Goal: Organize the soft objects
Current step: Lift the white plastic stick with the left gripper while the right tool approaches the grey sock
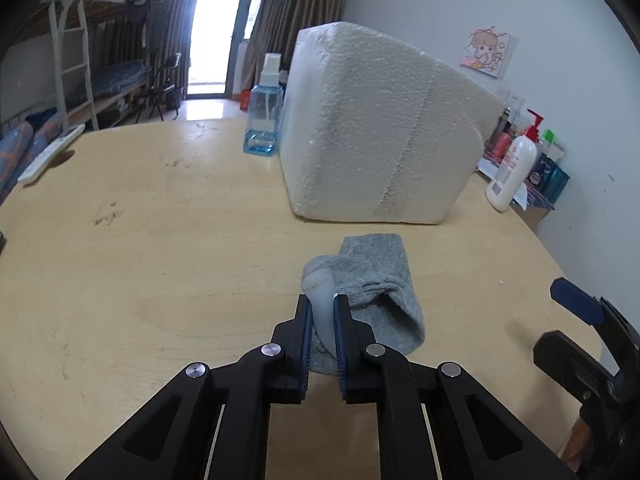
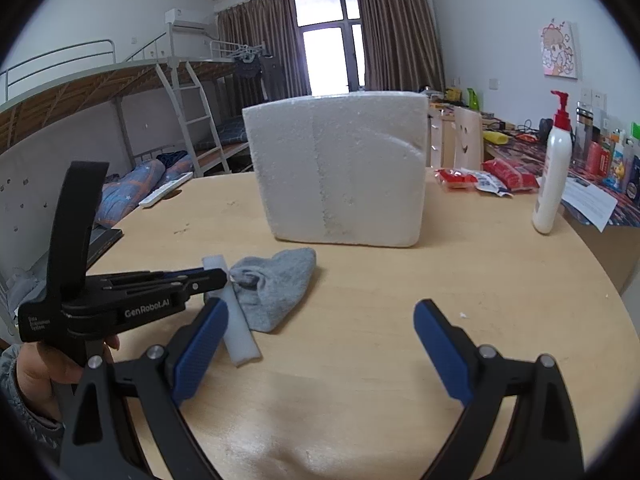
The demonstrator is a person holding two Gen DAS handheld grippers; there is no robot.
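Tabletop point(image 2: 360, 340) mid-span: left gripper point(image 1: 322, 320) clamps white foam strip point(image 2: 239, 332) beside sock point(image 2: 276, 288), right gripper point(image 2: 320, 344) fingers wide

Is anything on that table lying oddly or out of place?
The grey sock lies crumpled rather than flat, its opening bunched against a white foam strip. The left tongs are clamped on that strip. The big styrofoam block has a rough, worn band down its face. The right tongs hang open, holding nothing.

Fuzzy grey knit cloth is seen on the sock point(image 1: 372, 292); pebbly matt foam on the box point(image 1: 372, 132); smooth, faintly glossy wood on the bench point(image 1: 160, 260).
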